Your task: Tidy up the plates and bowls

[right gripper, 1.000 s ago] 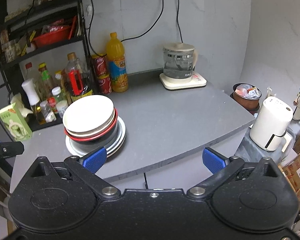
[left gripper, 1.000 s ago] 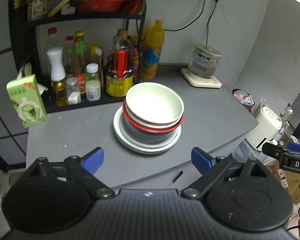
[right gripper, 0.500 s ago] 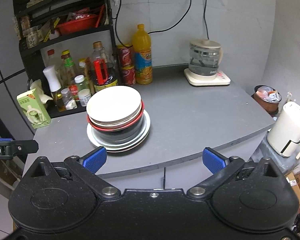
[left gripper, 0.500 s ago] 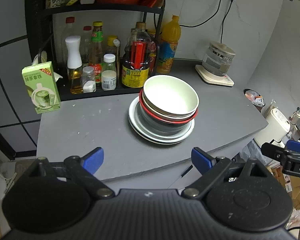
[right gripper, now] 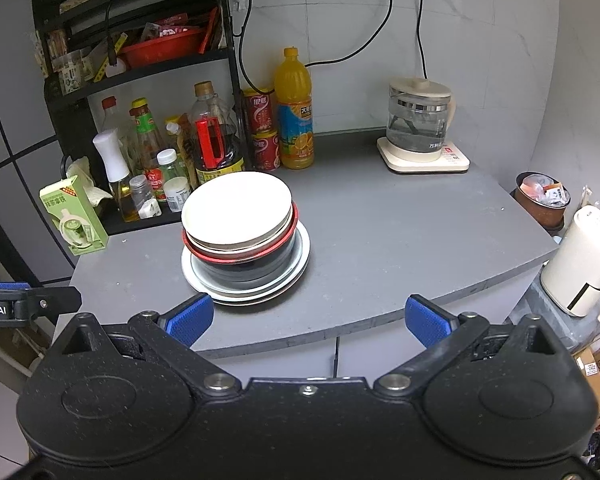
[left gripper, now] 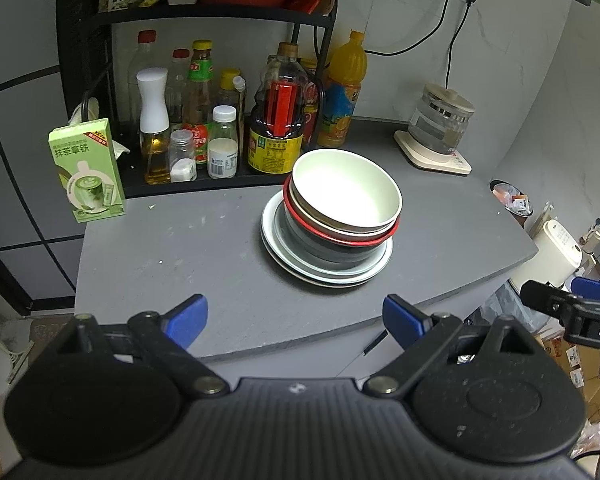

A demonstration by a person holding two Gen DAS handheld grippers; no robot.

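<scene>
A stack of dishes stands on the grey counter (left gripper: 180, 256): a cream bowl (left gripper: 346, 194) on top, a red-rimmed bowl (left gripper: 340, 238) under it, a dark bowl below, and pale plates (left gripper: 326, 274) at the bottom. The stack also shows in the right wrist view (right gripper: 240, 240). My left gripper (left gripper: 296, 316) is open and empty, held back from the counter's front edge. My right gripper (right gripper: 308, 320) is open and empty, also in front of the counter, right of the left one.
A black rack (left gripper: 100, 80) with sauce bottles stands behind the stack. A green carton (left gripper: 86, 170) sits at the left. An orange juice bottle (right gripper: 294, 110), red cans and a glass kettle (right gripper: 420, 124) stand at the back. A white appliance (right gripper: 584, 260) sits off the right edge.
Both grippers have pulled back and away from the counter, so the stack looks smaller and farther. The stack has not moved. Both grippers stay open.
</scene>
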